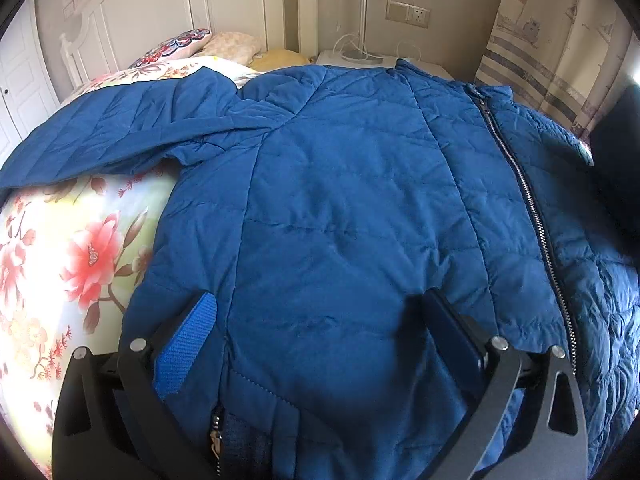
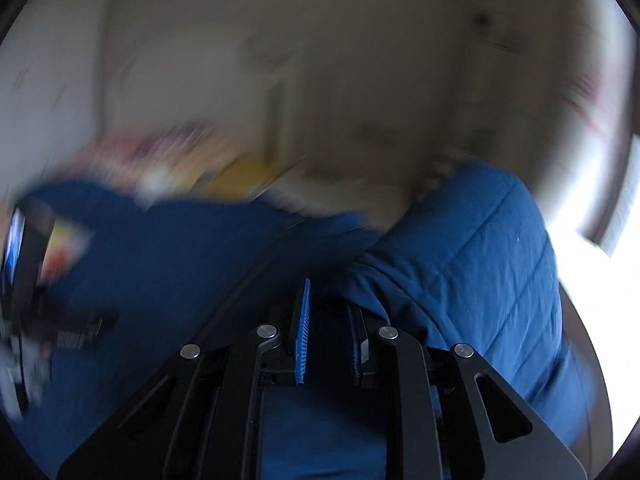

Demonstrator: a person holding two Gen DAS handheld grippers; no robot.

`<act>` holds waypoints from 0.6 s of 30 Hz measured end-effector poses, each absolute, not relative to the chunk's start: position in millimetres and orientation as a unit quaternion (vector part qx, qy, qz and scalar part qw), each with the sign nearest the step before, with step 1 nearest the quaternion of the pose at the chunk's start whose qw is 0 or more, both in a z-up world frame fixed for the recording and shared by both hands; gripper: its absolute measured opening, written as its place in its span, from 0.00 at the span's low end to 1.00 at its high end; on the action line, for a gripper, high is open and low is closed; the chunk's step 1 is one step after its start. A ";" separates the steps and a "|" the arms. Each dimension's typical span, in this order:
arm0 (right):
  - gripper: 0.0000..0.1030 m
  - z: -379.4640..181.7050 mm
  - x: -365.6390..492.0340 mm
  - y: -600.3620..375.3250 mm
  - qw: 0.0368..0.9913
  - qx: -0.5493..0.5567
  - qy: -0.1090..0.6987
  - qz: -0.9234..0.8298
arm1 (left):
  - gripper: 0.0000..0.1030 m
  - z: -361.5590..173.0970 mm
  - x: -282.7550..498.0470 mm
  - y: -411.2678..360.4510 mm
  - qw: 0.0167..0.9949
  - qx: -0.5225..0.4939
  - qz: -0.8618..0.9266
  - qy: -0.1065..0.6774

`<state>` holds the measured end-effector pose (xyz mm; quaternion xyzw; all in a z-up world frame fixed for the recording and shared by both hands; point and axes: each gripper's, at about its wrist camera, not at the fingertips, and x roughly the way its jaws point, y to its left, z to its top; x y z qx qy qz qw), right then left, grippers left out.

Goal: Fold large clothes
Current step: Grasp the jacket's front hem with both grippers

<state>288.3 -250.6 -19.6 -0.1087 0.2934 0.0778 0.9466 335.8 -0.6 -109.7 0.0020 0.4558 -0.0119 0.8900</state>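
The blue quilted zip-up jacket (image 1: 340, 208) is lying spread on the floral-sheeted bed (image 1: 80, 248). The left gripper (image 1: 320, 320) is held released over its hem at 6 o'clock, steadying; the right gripper (image 2: 328, 320) is clenching the jacket's sleeve (image 2: 472, 248), apparently for folding.

The left black two-finger gripper with blue pads (image 1: 320, 312) stands wide open, fingers toward 12 o'clock. The right black two-finger gripper (image 2: 329, 312) is pinched on blue quilted fabric.

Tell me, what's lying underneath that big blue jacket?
A floral bedspread shows beside and under the blue jacket's left edge, with pillows beyond its collar. Whatever lies beneath the jacket's middle is covered and cannot be seen.
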 end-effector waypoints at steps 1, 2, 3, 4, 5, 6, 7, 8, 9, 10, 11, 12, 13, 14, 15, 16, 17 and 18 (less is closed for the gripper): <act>0.20 -31.8 294.0 -233.3 0.935 -0.129 0.319 0.084 | 0.98 -109.6 335.4 0.3 0.890 0.000 -0.013 0.455; 0.26 -46.5 299.7 -219.7 0.922 -0.142 0.350 0.085 | 0.98 -109.3 335.1 0.9 0.891 -0.002 -0.014 0.455; 0.35 -69.9 311.4 -210.9 0.899 -0.137 0.405 0.093 | 0.98 -109.3 335.4 1.5 0.891 -0.003 -0.015 0.454; 0.47 -83.7 318.0 -210.1 0.885 -0.126 0.436 0.103 | 0.98 -109.3 335.1 1.5 0.891 -0.003 -0.015 0.454; 0.52 -88.4 317.1 -213.8 0.892 -0.110 0.428 0.097 | 0.98 -109.3 334.8 1.6 0.891 -0.004 -0.016 0.454; 0.56 -86.2 314.4 -218.8 0.894 -0.097 0.428 0.092 | 0.98 -109.2 334.6 1.7 0.891 -0.004 -0.016 0.454; 0.64 -82.3 311.0 -224.9 0.892 -0.080 0.435 0.091 | 0.98 -109.3 334.6 1.7 0.891 -0.005 -0.016 0.453; 0.67 -76.7 305.2 -228.9 0.892 -0.061 0.440 0.090 | 0.98 -109.3 334.7 1.5 0.891 -0.004 -0.016 0.453; 0.67 -68.1 294.1 -238.1 0.896 -0.036 0.435 0.081 | 0.98 -109.4 334.9 1.3 0.891 -0.004 -0.016 0.454; 0.67 -60.9 284.4 -244.9 0.903 -0.022 0.423 0.074 | 0.98 -109.6 334.7 1.6 0.891 -0.004 -0.016 0.454; 0.67 -52.5 268.1 -254.9 0.913 -0.008 0.402 0.062 | 0.98 -109.6 334.5 1.7 0.891 -0.004 -0.016 0.454; 0.67 -48.6 258.3 -263.3 0.919 0.001 0.391 0.051 | 0.98 -109.4 334.6 1.6 0.891 -0.005 -0.016 0.454; 0.67 -49.4 240.1 -278.9 0.923 0.017 0.384 0.015 | 0.98 -109.3 334.4 1.3 0.891 -0.004 -0.017 0.453; 0.67 -52.0 229.3 -286.4 0.924 0.021 0.383 -0.008 | 0.98 -109.3 334.2 0.9 0.891 -0.003 -0.017 0.453; 0.67 -61.4 217.7 -299.7 0.920 0.020 0.387 -0.053 | 0.98 -109.2 333.8 0.4 0.891 0.000 -0.018 0.453; 0.67 -70.4 209.5 -316.7 0.913 0.028 0.398 -0.082 | 0.98 -108.5 333.4 -1.1 0.891 0.007 -0.020 0.454; 0.66 -78.0 204.5 -326.4 0.906 0.060 0.409 -0.092 | 0.97 -106.9 331.8 -3.1 0.891 0.013 -0.024 0.453; 0.64 -81.6 196.5 -348.8 0.905 0.107 0.402 -0.093 | 0.96 -103.1 328.1 -7.3 0.893 0.022 -0.035 0.448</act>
